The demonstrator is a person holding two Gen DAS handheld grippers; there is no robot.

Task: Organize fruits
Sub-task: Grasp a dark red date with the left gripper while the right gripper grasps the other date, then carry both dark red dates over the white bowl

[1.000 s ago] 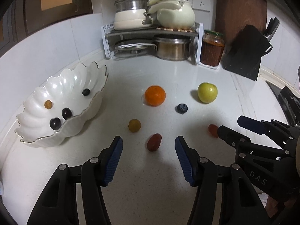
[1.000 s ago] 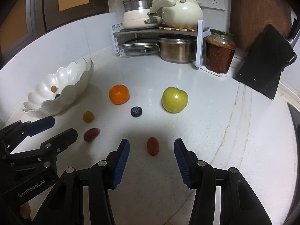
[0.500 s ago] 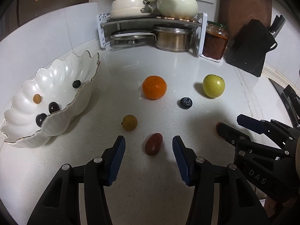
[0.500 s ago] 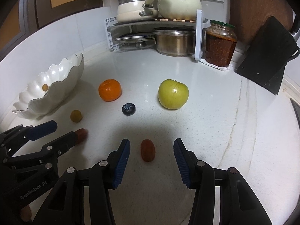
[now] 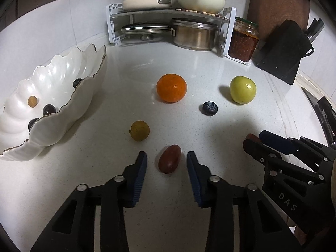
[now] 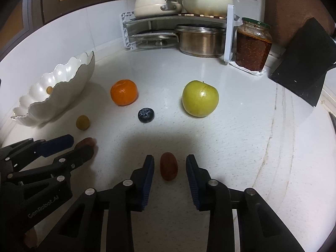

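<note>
Two small reddish fruits sit framed at once: the left gripper (image 5: 166,164) brackets the oval red fruit (image 5: 169,161), the right gripper (image 6: 169,169) straddles its own brown-red fruit (image 6: 168,168), and both pairs of fingers have just been closing yet stand apart, gaps either side. They look light, smooth, soft-skinned and apt to roll, so a gentle squeeze across the narrow middle seems best. Ahead of the fingers the table (image 5: 210,69) is open; the scalloped bowl (image 5: 90,67) waits far left, its thin rim fragile.

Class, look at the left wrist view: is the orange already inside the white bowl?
No. The orange sits on the counter, apart from the white bowl, which holds only a few small fruits.
</note>
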